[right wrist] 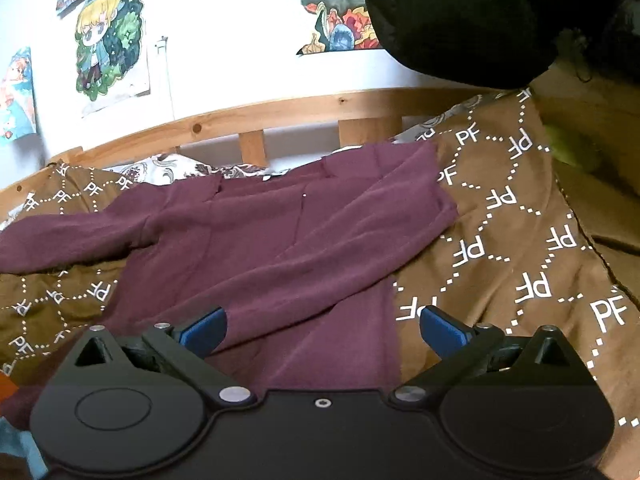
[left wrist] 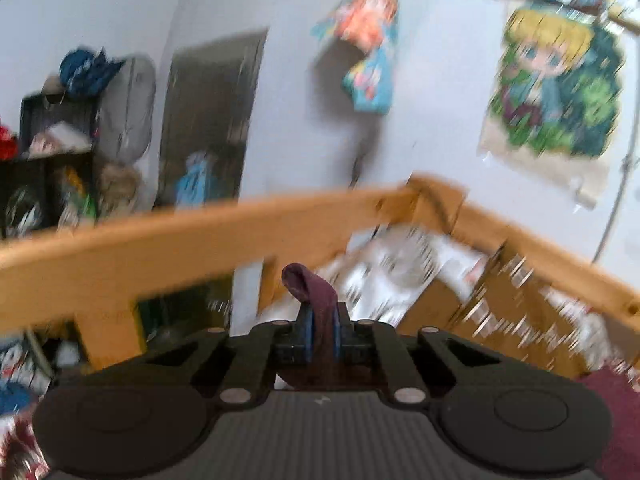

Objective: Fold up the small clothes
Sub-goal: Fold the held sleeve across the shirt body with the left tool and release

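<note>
A maroon long-sleeved top (right wrist: 280,240) lies spread on a brown blanket (right wrist: 520,248) printed with white letters. One sleeve is folded across its body toward the right. My right gripper (right wrist: 324,332) hovers over the garment's near hem, open wide, with nothing pinched between its blue pads (right wrist: 444,330). In the blurred left wrist view, my left gripper (left wrist: 323,322) is shut on a fold of the maroon fabric (left wrist: 316,292), which sticks up between the pads, lifted above the bed.
A wooden bed rail (right wrist: 280,116) runs along the far side, with a white wall and posters (right wrist: 108,40) behind it. A black padded object (right wrist: 460,16) hangs at upper right. In the left wrist view, cluttered dark shelves (left wrist: 52,152) stand at left.
</note>
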A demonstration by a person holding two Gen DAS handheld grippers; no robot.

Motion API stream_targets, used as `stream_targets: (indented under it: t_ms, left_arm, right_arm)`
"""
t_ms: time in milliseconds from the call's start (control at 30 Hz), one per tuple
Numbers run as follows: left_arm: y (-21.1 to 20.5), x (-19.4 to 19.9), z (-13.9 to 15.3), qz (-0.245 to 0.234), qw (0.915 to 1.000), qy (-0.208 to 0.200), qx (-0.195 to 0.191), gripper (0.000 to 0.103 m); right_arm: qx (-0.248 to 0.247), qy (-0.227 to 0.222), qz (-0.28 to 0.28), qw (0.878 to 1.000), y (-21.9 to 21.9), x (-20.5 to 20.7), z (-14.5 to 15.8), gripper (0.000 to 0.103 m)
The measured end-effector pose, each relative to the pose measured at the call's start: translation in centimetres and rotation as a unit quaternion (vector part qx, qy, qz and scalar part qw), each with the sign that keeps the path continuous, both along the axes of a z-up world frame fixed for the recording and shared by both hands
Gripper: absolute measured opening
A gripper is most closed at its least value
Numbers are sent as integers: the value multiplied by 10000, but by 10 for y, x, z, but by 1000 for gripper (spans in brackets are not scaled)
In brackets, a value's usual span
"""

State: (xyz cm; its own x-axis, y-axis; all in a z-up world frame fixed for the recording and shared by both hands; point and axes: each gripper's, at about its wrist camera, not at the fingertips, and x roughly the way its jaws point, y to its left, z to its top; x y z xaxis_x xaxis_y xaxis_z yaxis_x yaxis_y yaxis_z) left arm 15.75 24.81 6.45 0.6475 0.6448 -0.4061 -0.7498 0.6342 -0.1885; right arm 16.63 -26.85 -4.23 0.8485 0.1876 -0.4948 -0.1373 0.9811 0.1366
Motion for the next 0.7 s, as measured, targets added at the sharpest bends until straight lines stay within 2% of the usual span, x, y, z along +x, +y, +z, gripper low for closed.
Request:
stream_targets:
  t_ms: [100, 167, 233, 300, 367, 433, 467, 500, 600, 700]
  left_arm:
    - [-23, 1, 28, -462, 9972, -380, 454, 9]
    - [-45, 8, 46, -1050, 9898, -566, 785, 9]
    - [-71, 11, 62, -1611, 9780, -816, 1043, 9]
    - [-99, 13, 77, -2189, 9613, -1145, 1220, 9]
    - [-128, 14, 89, -2858, 9373, -1451, 1369, 9]
    - [-155, 21, 93, -3649, 9066, -1623, 1365, 9]
    - [-170, 26, 93, -4089, 8880, -1671, 1280, 9]
    - [-185, 31, 90, -4498, 8694, -1667, 1187, 9]
    - [-229, 49, 74, -5367, 8250, -1510, 925, 9]
    - [-269, 69, 49, -5914, 7932, -1218, 790, 9]
  right_arm:
    - [39, -22, -50, 10000, -3, 0, -4, 102]
    - [89, 5, -124, 9999, -7, 1, -6, 102]
    - [159, 78, -186, 9997, -11, 3, -7, 102]
    - [166, 129, -309, 9993, -15, 5, -8, 102]
    - [153, 81, -383, 9991, -21, 3, -11, 102]
    - [89, 45, -452, 9989, -25, 2, -13, 102]
    - [44, 41, -490, 9988, -28, 3, -16, 102]
    - [7, 44, -503, 9987, -30, 4, -17, 102]
    - [-341, -16, -533, 9980, -31, 6, -24, 102]
    - [-755, -132, -567, 9954, -30, 6, -28, 102]
